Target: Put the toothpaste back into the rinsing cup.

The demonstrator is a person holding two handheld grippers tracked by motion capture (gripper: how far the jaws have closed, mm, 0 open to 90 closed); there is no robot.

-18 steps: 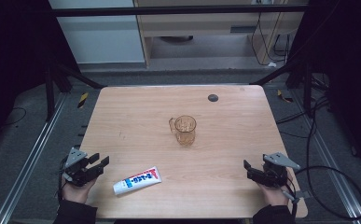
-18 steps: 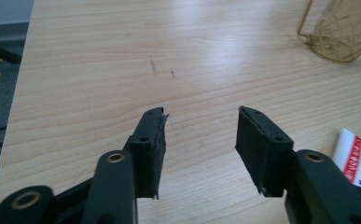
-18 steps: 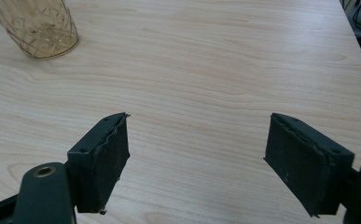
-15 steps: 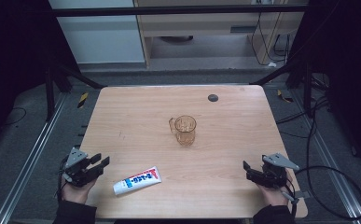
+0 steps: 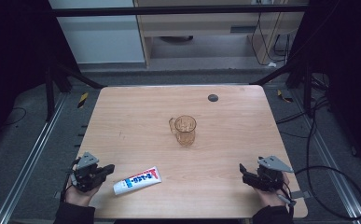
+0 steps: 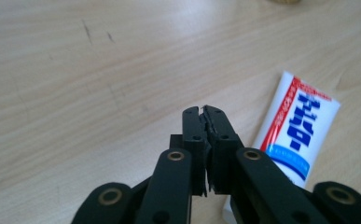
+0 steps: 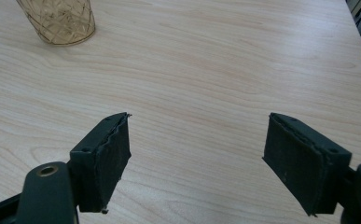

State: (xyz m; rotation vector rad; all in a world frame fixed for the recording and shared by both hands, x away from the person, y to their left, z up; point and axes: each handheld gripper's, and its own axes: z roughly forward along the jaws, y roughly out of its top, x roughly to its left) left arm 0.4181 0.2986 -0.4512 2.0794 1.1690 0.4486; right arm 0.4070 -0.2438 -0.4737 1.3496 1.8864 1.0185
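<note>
At the near left corner of the desk, the left tongs rest low with their jaws pressed together and nothing between them; the left gripper view shows the two black pads meeting edge to edge. Just to their right lies the toothpaste tube, flat on the wood, its capped end toward the person and its crimped end angled up and away. It is close beside the tongs but apart from them.

Compared with the high view of half a second ago, almost nothing has shifted: both hands sit in the same places and the tube has not moved. That suggests work on the tube has not begun; the left tongs would have to open before they could take it.

Over at the near right corner, the right tongs hold their jaws wide apart and empty above bare wood, as the right gripper view makes plain. A glass mug stands upright near the middle of the desk, well apart from both hands. A small dark disc near the far edge may be a cap or a grommet; it is too small to tell.
</note>
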